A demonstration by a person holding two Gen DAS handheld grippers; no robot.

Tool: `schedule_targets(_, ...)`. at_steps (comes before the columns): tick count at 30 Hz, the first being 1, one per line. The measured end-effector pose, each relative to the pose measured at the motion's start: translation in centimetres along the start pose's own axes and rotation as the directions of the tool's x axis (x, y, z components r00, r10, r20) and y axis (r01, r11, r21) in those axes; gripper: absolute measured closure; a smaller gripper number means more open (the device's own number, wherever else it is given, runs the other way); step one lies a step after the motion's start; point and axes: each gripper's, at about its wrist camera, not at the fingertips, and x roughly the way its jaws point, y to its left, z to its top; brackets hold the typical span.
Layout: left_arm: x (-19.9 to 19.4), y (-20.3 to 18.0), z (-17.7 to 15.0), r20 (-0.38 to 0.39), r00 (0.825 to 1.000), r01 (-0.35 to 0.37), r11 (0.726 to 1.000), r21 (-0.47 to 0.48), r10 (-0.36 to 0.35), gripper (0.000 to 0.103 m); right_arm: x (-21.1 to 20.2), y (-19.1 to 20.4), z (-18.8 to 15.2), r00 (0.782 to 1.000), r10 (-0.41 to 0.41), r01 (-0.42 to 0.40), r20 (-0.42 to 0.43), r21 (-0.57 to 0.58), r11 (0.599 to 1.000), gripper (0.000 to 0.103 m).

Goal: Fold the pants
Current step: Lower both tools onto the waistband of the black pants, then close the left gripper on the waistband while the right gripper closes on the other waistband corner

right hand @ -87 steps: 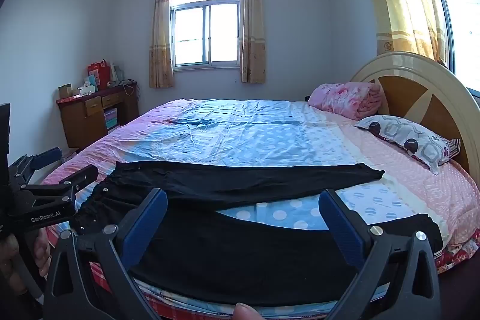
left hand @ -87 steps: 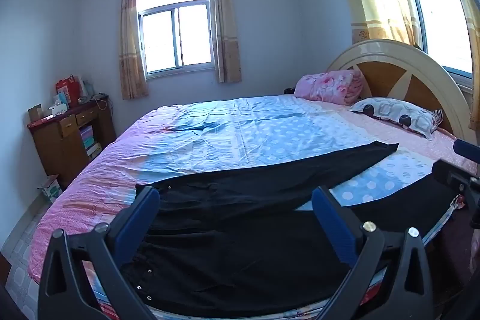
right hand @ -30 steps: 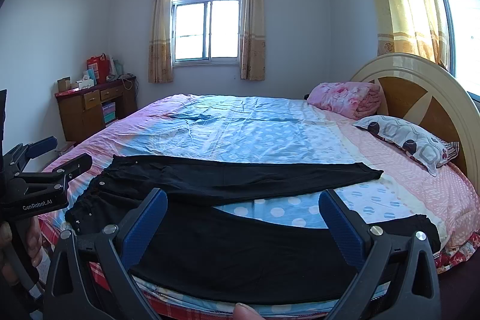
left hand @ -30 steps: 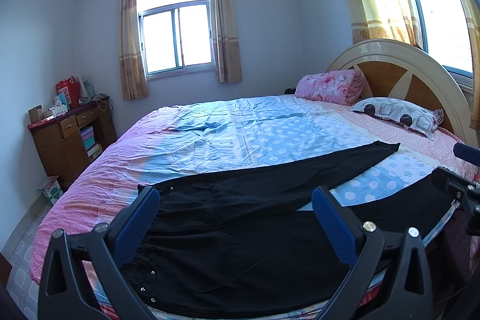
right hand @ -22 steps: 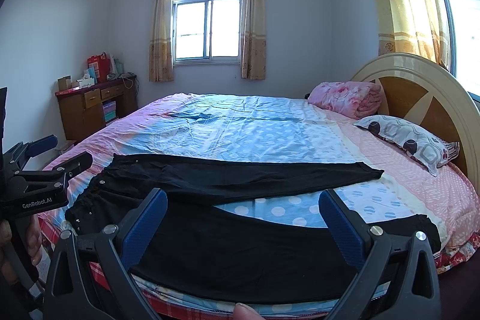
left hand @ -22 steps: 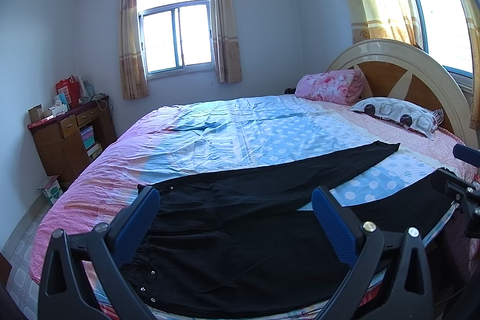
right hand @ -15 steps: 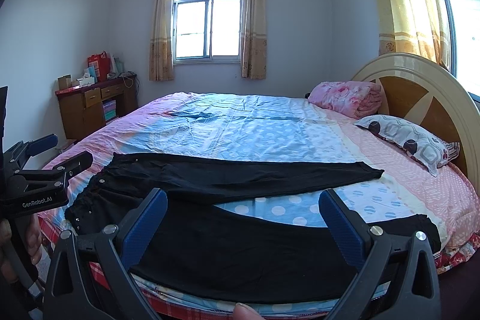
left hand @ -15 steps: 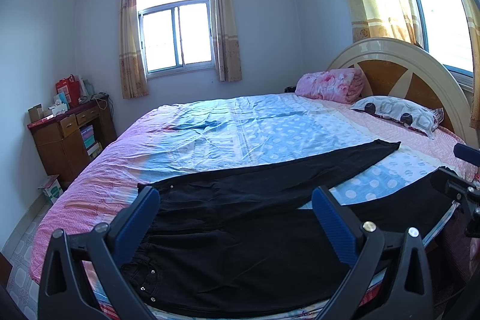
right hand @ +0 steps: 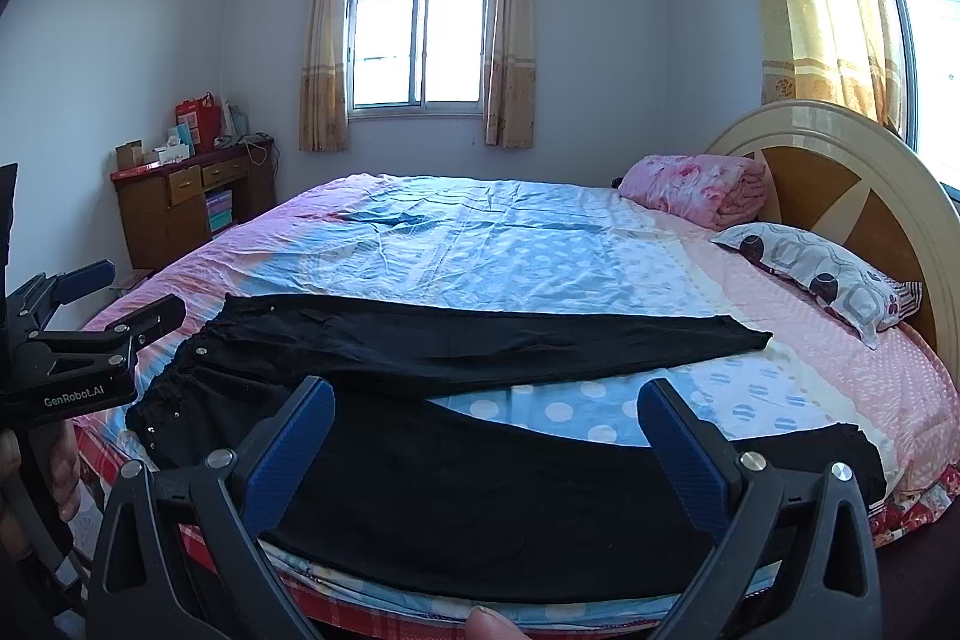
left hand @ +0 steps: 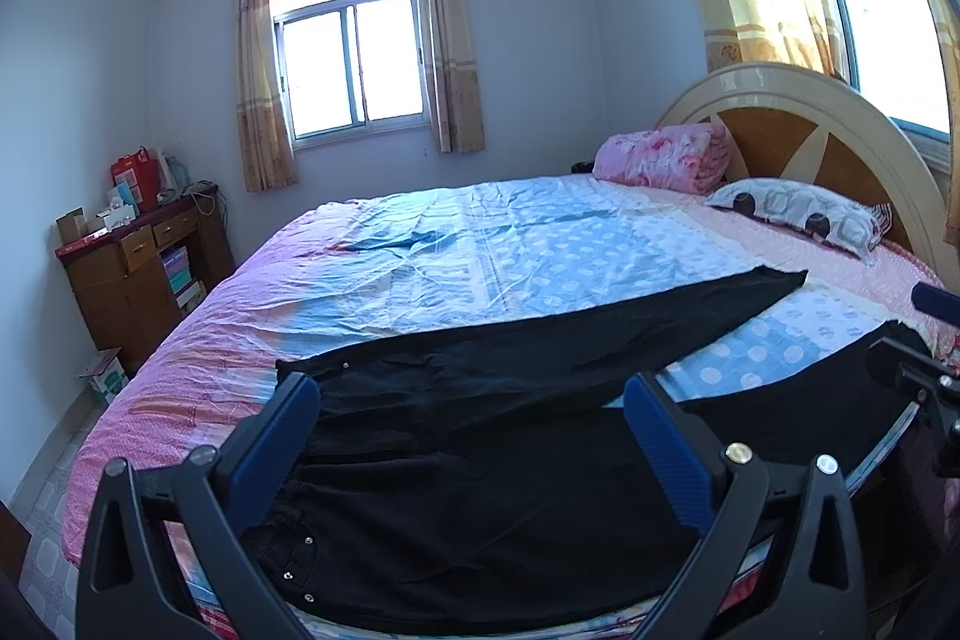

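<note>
Black pants [left hand: 480, 436] [right hand: 480, 460] — laid flat along the near edge of the bed [left hand: 480, 244] [right hand: 510, 244], waistband toward the wooden cabinet [left hand: 138, 268] [right hand: 180, 202] side, legs splayed in a V toward the headboard [left hand: 840, 124] [right hand: 852, 172]. Near leg runs along the mattress edge; its lower hem is partly cut off behind gripper frames in both views. Small rivets show at the waist; further detail is lost in the dark cloth.

Left gripper [left hand: 468, 436] — jaws wide apart, nothing between the blue pads, held above the waistband end. In the right wrist view it appears at the left border [right hand: 90, 334], only partly in frame, its grip hidden.

Right gripper [right hand: 486, 436] — jaws wide apart, holding nothing, above the near leg. In the left wrist view only a dark fragment shows at the right edge [left hand: 924, 370].

Pink folded quilt [left hand: 660, 157] [right hand: 696, 190] and patterned pillow [left hand: 798, 214] [right hand: 822, 274] — against the headboard, well apart from the pants.

Items on the cabinet top — too small to identify.
</note>
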Motion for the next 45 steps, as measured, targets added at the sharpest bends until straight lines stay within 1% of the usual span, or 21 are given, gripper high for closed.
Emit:
schedule_targets(6,2.7,0.2,-1.6,-0.072,0.997,0.006,1.0,0.003,-0.006,0.0,2.0,-0.7,-1.1,0.999,-0.019,0.019,-0.035,-0.008,1.0,0.001)
schedule_targets(12,5.0,0.2,-3.5,-0.121,0.993,-0.001,1.0,0.023,0.004,0.0,5.8,-1.0,-3.6,0.991,-0.006,0.006,-0.133,-0.001,1.0,0.001)
schedule_targets(15,6.6,1.6,-4.2,-0.151,0.989,0.008,1.0,-0.004,-0.009,0.0,6.8,-1.6,-4.5,0.99,0.002,-0.005,-0.139,-0.02,1.0,0.001)
schedule_targets(18,8.9,4.9,-4.9,-0.179,0.983,-0.04,0.999,-0.02,0.036,0.0,7.6,-3.2,-5.0,0.989,0.04,-0.04,-0.145,0.001,0.999,0.001)
schedule_targets(21,12.0,8.9,-4.6,-0.23,0.965,-0.132,0.991,-0.009,0.126,0.0,9.2,-5.8,-5.2,0.985,0.024,-0.019,-0.172,0.033,0.999,0.001)
schedule_targets(23,14.5,11.8,-3.9,-0.24,0.954,-0.184,0.983,0.001,0.179,0.0,10.3,-7.3,-5.2,0.981,0.01,0.002,-0.192,0.058,0.998,0.001)
schedule_targets(24,16.5,13.6,-3.4,-0.257,0.943,-0.213,0.977,0.012,0.209,0.0,11.4,-8.6,-5.2,0.979,0.003,0.015,-0.205,0.087,0.996,0.001)
schedule_targets(25,17.9,14.7,-3.0,-0.272,0.937,-0.224,0.974,0.015,0.22,0.0,12.0,-9.3,-5.2,0.977,-0.001,0.024,-0.212,0.106,0.994,0.001)
schedule_targets(27,22.5,17.7,-2.0,-0.332,0.916,-0.24,0.971,0.003,0.227,0.0,13.4,-10.7,-5.1,0.973,-0.005,0.041,-0.232,0.15,0.988,0.001)
schedule_targets(29,25.9,19.4,-1.5,-0.369,0.901,-0.251,0.968,-0.013,0.228,0.001,14.7,-11.8,-5.0,0.969,0.013,0.038,-0.248,0.201,0.979,0.001)
schedule_targets(30,28.0,20.3,-1.2,-0.4,0.892,-0.24,0.971,-0.02,0.212,0.004,15.5,-12.4,-4.9,0.965,0.034,0.029,-0.261,0.233,0.972,0.001)
schedule_targets(31,29.6,20.8,-1.1,-0.418,0.882,-0.248,0.969,-0.016,0.219,0.012,16.0,-12.8,-4.8,0.962,0.044,0.025,-0.27,0.25,0.968,0.001)
schedule_targets(34,34.0,21.3,-1.6,-0.49,0.849,-0.231,0.973,-0.002,0.2,0.017,17.0,-13.9,-4.6,0.955,0.038,0.043,-0.294,0.262,0.964,0.001)
schedule_targets(35,35.3,21.6,-2.0,-0.516,0.833,-0.234,0.972,-0.003,0.198,0.024,17.1,-14.3,-4.5,0.954,0.029,0.051,-0.297,0.259,0.965,0.001)
schedule_targets(36,36.5,21.7,-2.8,-0.548,0.819,-0.212,0.977,-0.017,0.168,0.028,17.2,-15.0,-4.2,0.954,0.009,0.07,-0.301,0.25,0.966,0.001)
schedule_targets(38,37.7,21.9,-3.7,-0.585,0.8,-0.196,0.98,-0.04,0.136,0.044,17.3,-16.6,-3.5,0.953,-0.012,0.091,-0.304,0.247,0.965,0.001)
schedule_targets(39,38.0,22.1,-4.2,-0.592,0.799,-0.176,0.982,-0.071,0.101,0.048,17.3,-17.4,-3.1,0.953,-0.022,0.101,-0.302,0.249,0.963,0.001)
schedule_targets(40,37.8,21.9,-4.2,-0.588,0.803,-0.173,0.982,-0.075,0.097,0.05,17.5,-18.2,-2.8,0.953,-0.03,0.109,-0.303,0.25,0.962,0.001)
schedule_targets(42,37.7,21.8,-4.2,-0.579,0.811,-0.157,0.985,-0.074,0.086,0.058,18.2,-20.4,-1.8,0.949,-0.055,0.135,-0.31,0.243,0.961,0.001)
schedule_targets(43,37.6,21.7,-4.1,-0.574,0.814,-0.151,0.986,-0.069,0.085,0.067,18.7,-21.6,-1.3,0.948,-0.065,0.145,-0.311,0.241,0.96,0.002)
schedule_targets(45,37.5,21.4,-4.1,-0.584,0.807,-0.141,0.989,-0.045,0.089,0.068,20.1,-23.9,-0.4,0.943,-0.083,0.163,-0.323,0.231,0.959,0.011)
